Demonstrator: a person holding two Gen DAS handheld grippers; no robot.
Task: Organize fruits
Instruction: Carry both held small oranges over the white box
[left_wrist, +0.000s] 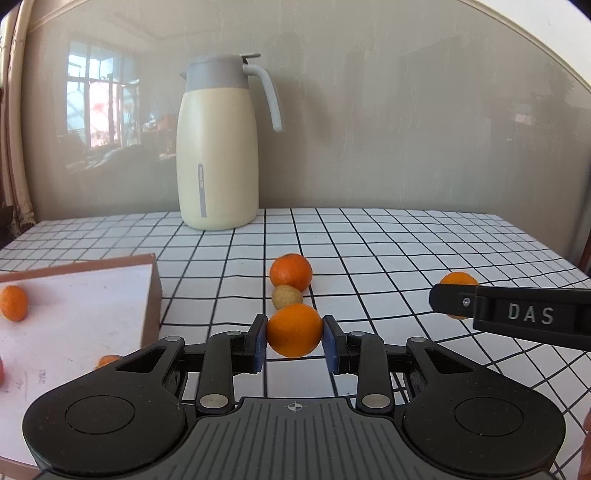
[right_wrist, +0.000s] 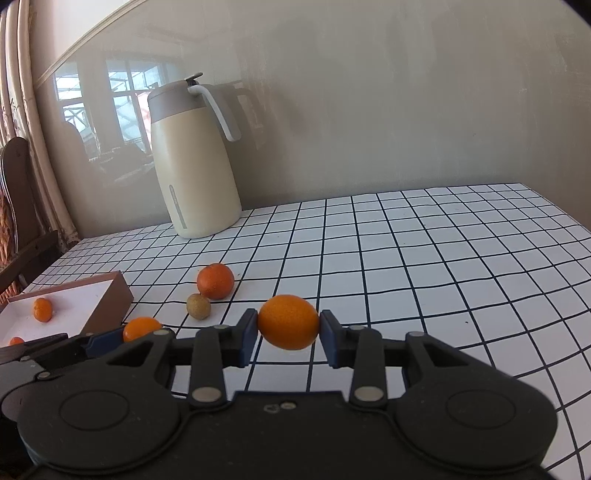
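**Two oranges in hand, box waiting on the left**

Each gripper has a fruit. The left gripper (left_wrist: 294, 341) is clamped on an orange (left_wrist: 294, 335), blue pads pressing both sides, and it looks clear of the table (left_wrist: 406, 251). The right gripper (right_wrist: 288, 330) is clamped the same way on a second orange (right_wrist: 288, 322), held above the checked cloth.

The box (left_wrist: 149, 295) sits at the left, just beside the left gripper, with at least two small oranges (left_wrist: 13, 302) already inside. A larger orange (left_wrist: 290, 275) and a small tan fruit (left_wrist: 287, 297), touching each other, wait on the table ahead; the jug (left_wrist: 218, 147) stands farther back by the wall.

The step in hand, I'd judge, is carrying both fruits over to the box. To do it well, keep each squeeze steady, since round fruit pinched at its middle can roll out. Clear the box wall before lowering, let go low over the floor so nothing bounces, and pick a bare patch away from the fruit lying there. The left should go first, being nearest; the right would have to cross over the loose pair.

Both grippers tilt gently downward, pointing toward the wall, side by side and near each other, right fingers reaching in from the right edge of the left view.
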